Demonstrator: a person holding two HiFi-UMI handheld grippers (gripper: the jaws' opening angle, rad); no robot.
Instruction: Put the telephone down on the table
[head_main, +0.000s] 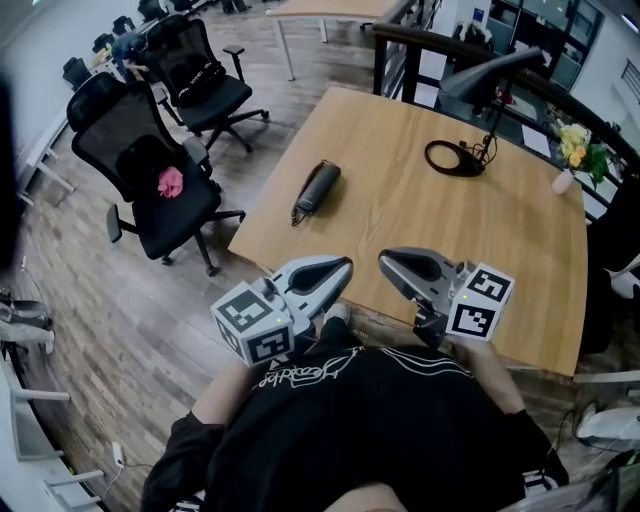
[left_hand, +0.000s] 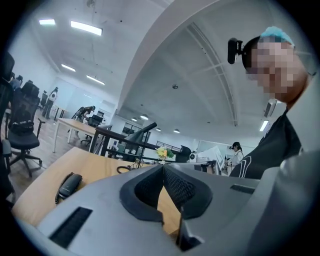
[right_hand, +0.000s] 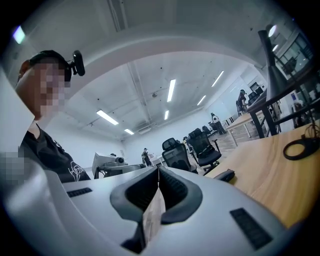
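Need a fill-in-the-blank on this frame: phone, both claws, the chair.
The telephone lies on the ____.
The left claw and the right claw are both ____ and empty.
The object on the office chair is ____ in colour.
Missing: table; shut; pink.

— What sort of place is shown?
— An open-plan office is indicated: black swivel chairs (head_main: 165, 185) are seen at ten o'clock, a desk lamp (head_main: 490, 72) at one o'clock on the wooden table (head_main: 400, 190).
— Anything else?
— Ceiling strip lights (right_hand: 171, 90) and further desks (head_main: 330, 8) at twelve o'clock are seen.
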